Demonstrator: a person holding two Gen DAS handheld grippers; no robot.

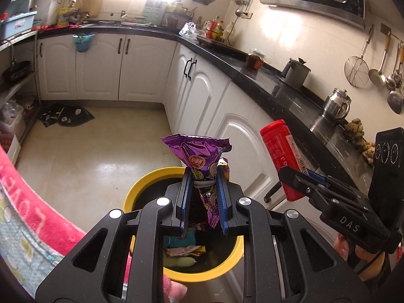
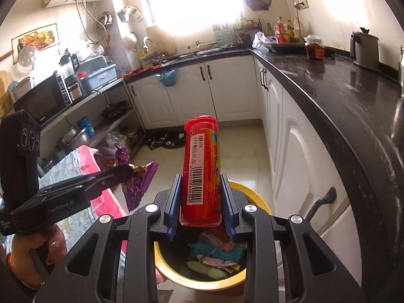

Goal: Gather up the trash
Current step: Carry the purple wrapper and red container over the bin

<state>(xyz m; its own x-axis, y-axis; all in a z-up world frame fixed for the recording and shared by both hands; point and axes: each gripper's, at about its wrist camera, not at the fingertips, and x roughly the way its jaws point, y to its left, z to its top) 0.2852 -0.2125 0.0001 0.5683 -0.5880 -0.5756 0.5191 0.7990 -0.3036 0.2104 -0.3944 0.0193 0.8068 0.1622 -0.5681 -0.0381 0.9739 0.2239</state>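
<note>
Purple wrapper (image 1: 202,161) is clamped in left gripper (image 1: 203,197) jaws above yellow-rimmed bin (image 1: 141,184); red tube (image 2: 202,171) is pinched by right gripper (image 2: 200,202) over the rim. White cabinets (image 1: 242,136) stand close beside; open floor (image 1: 101,151) is seen beyond.

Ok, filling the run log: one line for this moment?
left gripper: shut on purple wrapper | right gripper: shut on red tube | both above yellow bin

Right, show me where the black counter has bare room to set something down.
Free: the counter stretch between the grey kettle and its near end by the cabinet doors. Crowded: the far corner, with the amber jar, tray of bottles and plastic bag.
</note>
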